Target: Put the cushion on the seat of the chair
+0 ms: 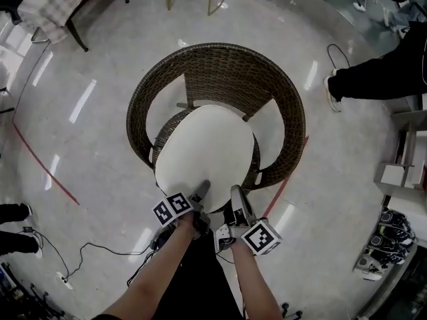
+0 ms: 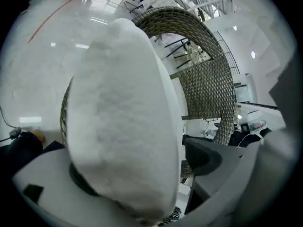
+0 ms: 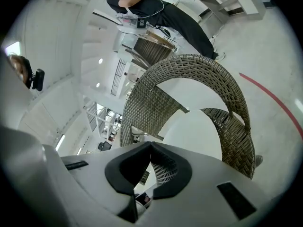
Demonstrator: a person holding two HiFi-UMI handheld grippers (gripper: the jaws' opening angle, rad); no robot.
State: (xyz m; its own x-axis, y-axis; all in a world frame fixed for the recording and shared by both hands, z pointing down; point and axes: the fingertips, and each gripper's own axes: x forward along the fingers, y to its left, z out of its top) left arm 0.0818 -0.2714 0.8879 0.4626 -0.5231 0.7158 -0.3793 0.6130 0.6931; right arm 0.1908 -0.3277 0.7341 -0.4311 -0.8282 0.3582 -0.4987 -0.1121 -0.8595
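Left tongs [image 1: 201,192] apart, cushion [image 1: 203,149] on chair [image 1: 220,69]

Cushion [image 1: 203,153]: white cloth, matt, with a fine fuzzy nap close up.
Chair [image 1: 220,69]: dark brown woven wicker, rough ribbed weave, dull sheen.
Floor [image 1: 87,145]: pale hard surface, finely speckled, polished to a high gloss, mirrors the ceiling lights; bears a red strip [image 1: 43,165], flat and matt.
Left hand-held gripper [image 1: 202,191] and right hand-held gripper [image 1: 236,197]: smooth grey plastic shells, matt; pads [image 3: 120,169] black, matt, rubber-like.
Marker cubes [image 1: 260,237]: flat black-and-white print, no glare.
Cable [image 1: 100,249]: black, smooth sheath.
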